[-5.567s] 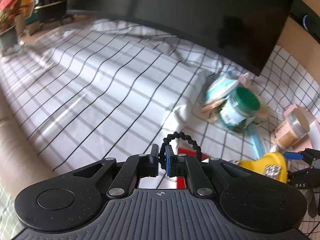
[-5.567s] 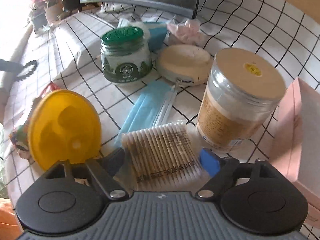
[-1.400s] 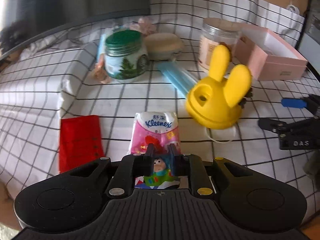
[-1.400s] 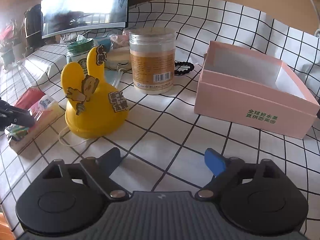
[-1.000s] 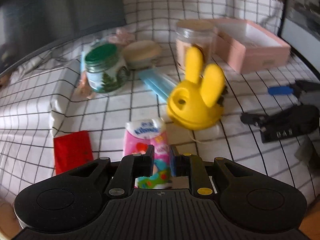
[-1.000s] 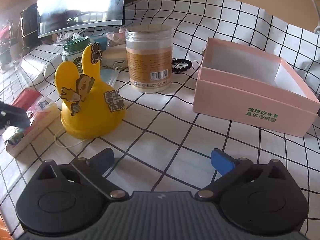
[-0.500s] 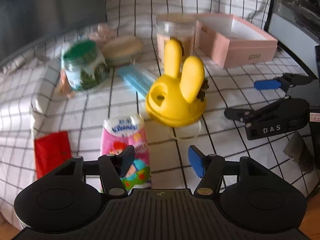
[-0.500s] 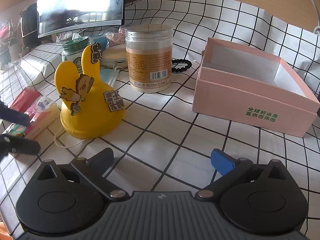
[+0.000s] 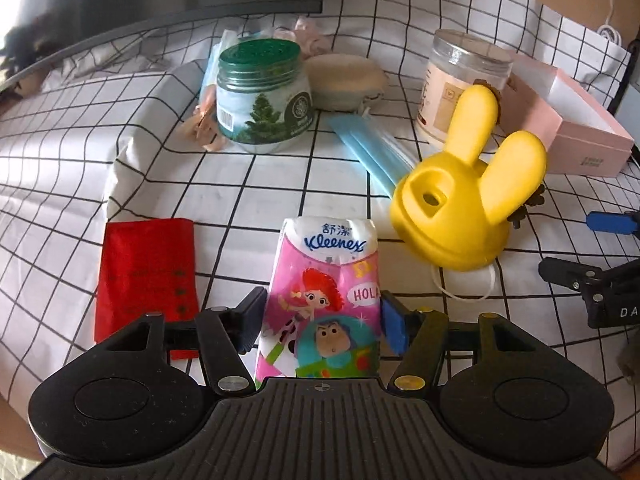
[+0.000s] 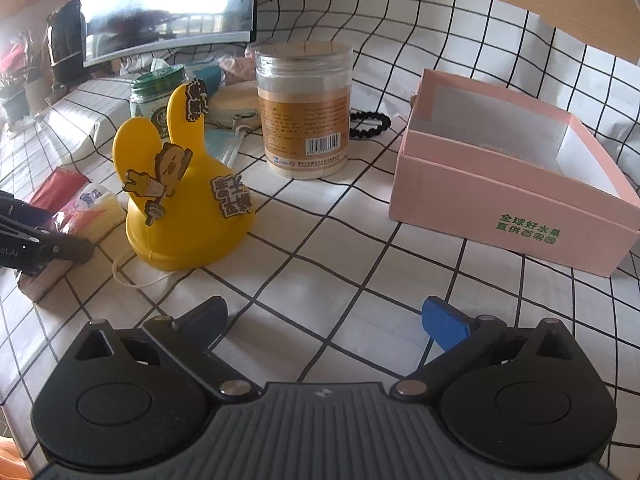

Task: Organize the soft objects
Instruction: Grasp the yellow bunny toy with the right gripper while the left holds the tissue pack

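A pink Kleenex tissue pack (image 9: 326, 292) lies on the checked cloth. My left gripper (image 9: 322, 322) is open, one finger on each side of the pack's near end. The pack also shows at the left of the right wrist view (image 10: 86, 208). My right gripper (image 10: 324, 320) is open and empty over bare cloth, in front of the open pink box (image 10: 516, 184). A black hair tie (image 10: 370, 123) lies beside the box. A blue face mask (image 9: 372, 150) and a red packet (image 9: 146, 268) lie on the cloth.
A yellow rabbit-shaped holder (image 9: 464, 200) stands right of the tissue pack. A green-lidded jar (image 9: 262, 96), a clear jar (image 10: 306, 108) and a round beige pouch (image 9: 346, 82) stand behind. A monitor (image 10: 168, 8) is at the back.
My left gripper has opened wide and now straddles the tissue pack's near end, where it was earlier nearly shut. The right gripper has barely moved.
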`<action>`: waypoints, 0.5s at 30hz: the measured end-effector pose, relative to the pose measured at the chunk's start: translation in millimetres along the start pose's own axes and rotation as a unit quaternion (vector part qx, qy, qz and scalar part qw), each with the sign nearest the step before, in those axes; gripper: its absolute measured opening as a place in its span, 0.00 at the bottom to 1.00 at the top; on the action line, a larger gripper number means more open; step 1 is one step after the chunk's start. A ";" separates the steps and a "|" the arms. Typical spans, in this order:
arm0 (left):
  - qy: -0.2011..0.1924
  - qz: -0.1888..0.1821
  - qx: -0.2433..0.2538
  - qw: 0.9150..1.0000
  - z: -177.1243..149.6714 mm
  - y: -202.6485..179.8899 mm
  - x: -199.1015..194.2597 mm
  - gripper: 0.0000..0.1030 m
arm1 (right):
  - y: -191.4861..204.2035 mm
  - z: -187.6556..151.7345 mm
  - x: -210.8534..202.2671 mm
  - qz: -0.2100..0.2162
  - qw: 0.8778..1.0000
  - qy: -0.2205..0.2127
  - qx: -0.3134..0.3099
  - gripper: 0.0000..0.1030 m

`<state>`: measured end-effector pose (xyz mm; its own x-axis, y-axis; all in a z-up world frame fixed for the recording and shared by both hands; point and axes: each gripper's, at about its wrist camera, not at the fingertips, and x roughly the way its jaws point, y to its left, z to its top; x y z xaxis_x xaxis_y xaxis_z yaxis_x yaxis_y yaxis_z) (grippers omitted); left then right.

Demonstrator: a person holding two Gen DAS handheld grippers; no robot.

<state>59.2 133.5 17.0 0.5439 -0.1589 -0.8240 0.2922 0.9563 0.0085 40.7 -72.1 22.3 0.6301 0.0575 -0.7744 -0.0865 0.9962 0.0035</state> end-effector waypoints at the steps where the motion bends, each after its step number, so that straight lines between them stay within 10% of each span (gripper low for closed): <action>1: 0.004 0.002 -0.001 1.000 0.9 -1.5 0.3 0.63 | 0.5 0.6 0.3 0.000 1.000 0.003 -0.001 1.00; 7: -0.009 0.006 0.002 1.000 -3.5 -1.5 -0.6 0.60 | 6.6 10.9 -2.8 0.009 1.000 0.023 0.005 0.90; 15: -0.023 -0.016 -0.015 0.999 -13.9 14.7 -11.5 0.49 | 62.1 55.5 -41.0 0.034 0.997 -0.065 0.030 0.74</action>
<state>46.3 152.7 18.7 0.5707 -0.1999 -0.7965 0.2873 0.9572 -0.0343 52.3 -8.9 89.4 0.7198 0.1301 -0.6819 -0.0899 0.9915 0.0943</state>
